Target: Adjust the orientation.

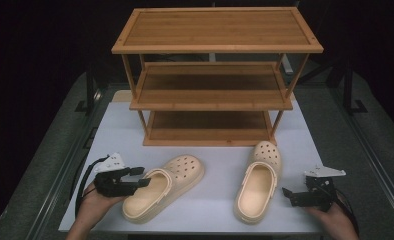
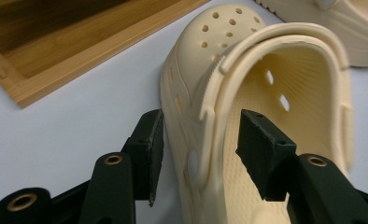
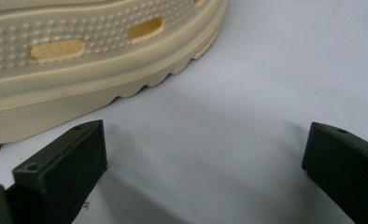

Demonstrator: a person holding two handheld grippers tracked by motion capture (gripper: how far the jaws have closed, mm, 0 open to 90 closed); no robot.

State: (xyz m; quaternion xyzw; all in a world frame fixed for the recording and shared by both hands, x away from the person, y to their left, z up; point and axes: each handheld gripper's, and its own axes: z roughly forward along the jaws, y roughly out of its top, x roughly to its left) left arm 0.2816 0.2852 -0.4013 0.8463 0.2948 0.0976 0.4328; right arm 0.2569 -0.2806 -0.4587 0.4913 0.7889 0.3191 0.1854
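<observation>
Two cream foam clogs lie on the white table in front of a wooden rack. The left clog (image 1: 165, 192) (image 2: 210, 46) points up and to the right. My left gripper (image 1: 141, 177) (image 2: 203, 144) is open astride that clog's left side wall near the heel: one pad is outside the wall, the other is inside the shoe with a gap to the wall. The right clog (image 1: 257, 182) (image 3: 79, 70) lies with its toe toward the rack. My right gripper (image 1: 286, 194) (image 3: 205, 154) rests just right of its heel, jaws wide open over bare table.
A three-tier bamboo shoe rack (image 1: 212, 80) stands at the back of the table (image 1: 215, 160), its bottom shelf just behind the clogs' toes. Bare table shows between the two clogs. The table's front edge runs close under both hands. Dark floor surrounds the table.
</observation>
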